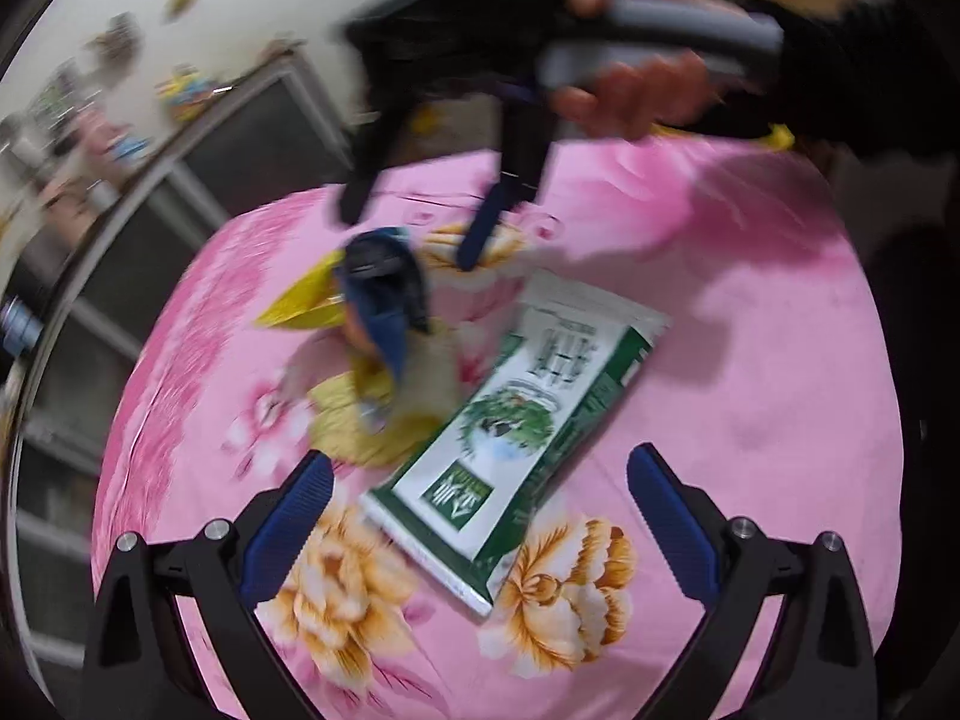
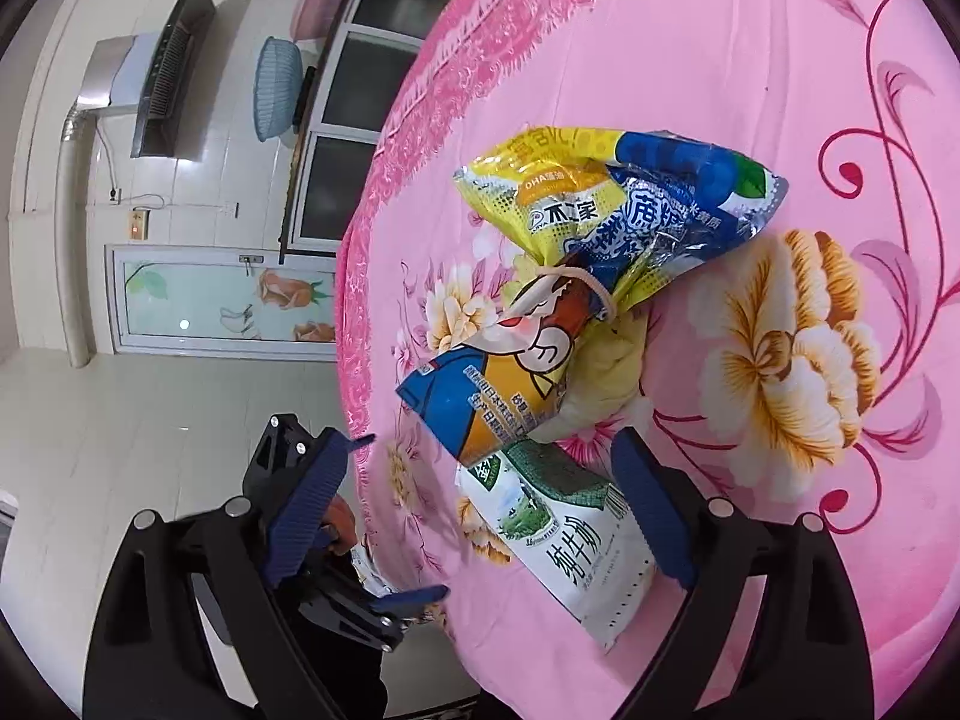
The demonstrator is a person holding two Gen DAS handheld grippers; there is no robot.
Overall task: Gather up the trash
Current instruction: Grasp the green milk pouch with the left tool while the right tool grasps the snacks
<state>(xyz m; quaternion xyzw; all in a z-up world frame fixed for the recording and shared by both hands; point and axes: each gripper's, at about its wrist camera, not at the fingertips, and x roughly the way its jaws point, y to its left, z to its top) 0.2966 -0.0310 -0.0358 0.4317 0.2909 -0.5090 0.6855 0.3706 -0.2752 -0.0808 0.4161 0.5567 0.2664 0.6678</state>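
Note:
A green and white milk pouch [image 1: 516, 438] lies flat on the pink flowered tablecloth [image 1: 750, 330]; it also shows in the right wrist view [image 2: 570, 534]. A yellow and blue snack bag [image 2: 588, 252], tied with a rubber band, lies beside it and is blurred in the left wrist view [image 1: 378, 348]. My left gripper [image 1: 480, 522] is open just above the pouch's near end. My right gripper [image 2: 480, 510] is open, its fingers either side of the pouch's top. In the left wrist view the right gripper [image 1: 414, 228] hangs open over the snack bag.
The round table's edge [image 2: 366, 276] drops to a white tiled floor [image 2: 150, 420]. Dark-glass cabinets [image 1: 198, 192] stand behind. The left gripper [image 2: 384, 516] shows at the table's edge in the right wrist view.

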